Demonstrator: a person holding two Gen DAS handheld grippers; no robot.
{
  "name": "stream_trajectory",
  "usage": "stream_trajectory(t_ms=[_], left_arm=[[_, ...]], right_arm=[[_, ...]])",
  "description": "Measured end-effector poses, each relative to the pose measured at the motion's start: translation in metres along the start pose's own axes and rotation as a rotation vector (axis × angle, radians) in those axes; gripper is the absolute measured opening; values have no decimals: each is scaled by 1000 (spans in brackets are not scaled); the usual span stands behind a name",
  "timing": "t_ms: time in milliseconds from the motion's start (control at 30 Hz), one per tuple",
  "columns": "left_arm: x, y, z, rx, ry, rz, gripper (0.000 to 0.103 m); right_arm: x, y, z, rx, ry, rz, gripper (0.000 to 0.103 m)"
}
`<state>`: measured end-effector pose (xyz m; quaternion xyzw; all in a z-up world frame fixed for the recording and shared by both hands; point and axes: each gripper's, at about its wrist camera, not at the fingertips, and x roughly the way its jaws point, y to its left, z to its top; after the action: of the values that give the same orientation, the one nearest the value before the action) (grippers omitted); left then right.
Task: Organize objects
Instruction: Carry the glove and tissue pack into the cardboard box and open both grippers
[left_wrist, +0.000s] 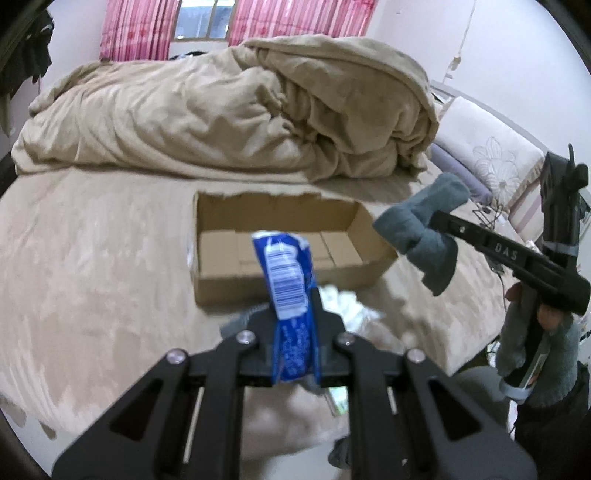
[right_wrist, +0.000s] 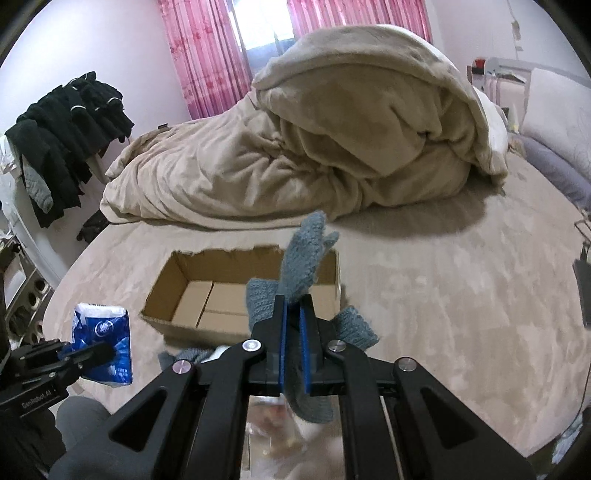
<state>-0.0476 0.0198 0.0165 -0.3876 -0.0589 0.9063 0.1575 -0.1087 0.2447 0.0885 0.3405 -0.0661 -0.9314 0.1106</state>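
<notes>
left gripper (left_wrist: 293, 314): clamped on blue tissue pack (left_wrist: 286, 273), held above the bed (left_wrist: 92, 258) just before the cardboard box (left_wrist: 221, 284) | right gripper (right_wrist: 294, 314): clamped on grey-blue knitted glove (right_wrist: 306, 258), held over the box near edge | box: open, lies on the bed

A blue tissue pack (left_wrist: 286, 273) stands upright, pinched; a grey knitted glove (right_wrist: 303, 266) hangs clamped; the open cardboard box (left_wrist: 295, 240) lies on the bed.
</notes>
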Motion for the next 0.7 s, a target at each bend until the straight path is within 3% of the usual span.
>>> stream_trajectory(t_ms=[300,533,600,667,700], left_arm=[[58,2,45,34,-12,38,13],[128,15,53,4,66,75,16],[144,20,48,-12,98,83,18],[151,23,44,-25,109,93,23],[153,23,42,-28,112,104,26]], right_arm=[[58,-3,21,-10,30,-19,7],[107,-2,12,-35,90,-46,9],[117,-3,6,-36,100,-58,18],[122,-6,2,-20,94,-49,37],[122,-7,2,-12,90,-43,40]])
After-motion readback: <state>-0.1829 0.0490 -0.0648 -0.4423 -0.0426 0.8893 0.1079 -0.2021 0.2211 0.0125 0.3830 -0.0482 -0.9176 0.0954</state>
